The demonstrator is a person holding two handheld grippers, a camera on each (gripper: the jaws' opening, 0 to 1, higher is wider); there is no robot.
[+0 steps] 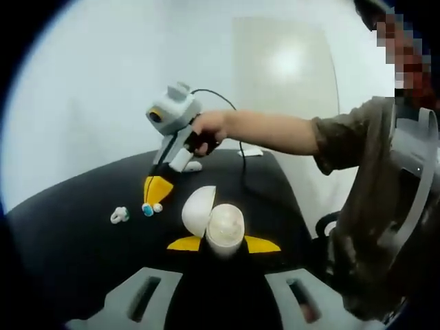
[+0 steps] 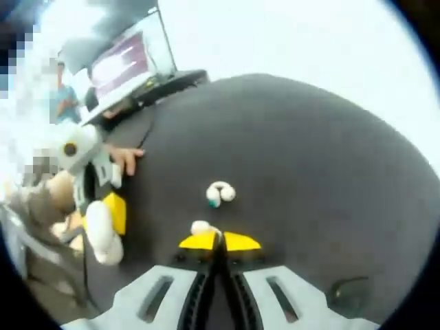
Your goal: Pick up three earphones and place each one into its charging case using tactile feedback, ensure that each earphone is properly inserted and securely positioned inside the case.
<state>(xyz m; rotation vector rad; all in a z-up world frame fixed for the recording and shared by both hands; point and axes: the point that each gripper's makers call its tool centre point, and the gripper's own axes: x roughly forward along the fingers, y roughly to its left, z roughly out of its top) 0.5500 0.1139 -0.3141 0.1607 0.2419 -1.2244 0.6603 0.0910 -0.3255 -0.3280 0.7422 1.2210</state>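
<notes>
1. A black table (image 1: pixel 82 227) carries everything; its top is dark and matte, with a rounded edge against a pale wall.
2. In the left gripper view, a white earphone (image 1: pixel 119 215) lies on the top by itself, to the left.
3. Near it, to the right, a second earphone (image 1: pixel 152 208) with a teal tip lies on the top, just under yellow jaw tips.
4. A small white object (image 1: pixel 251 152) lies at the far edge; what it is cannot be told.
5. A black cable (image 1: pixel 242 161) runs down across the far part of the top.
6. In the right gripper view, a laptop (image 2: pixel 137 58) stands open at the table's far edge.
</notes>
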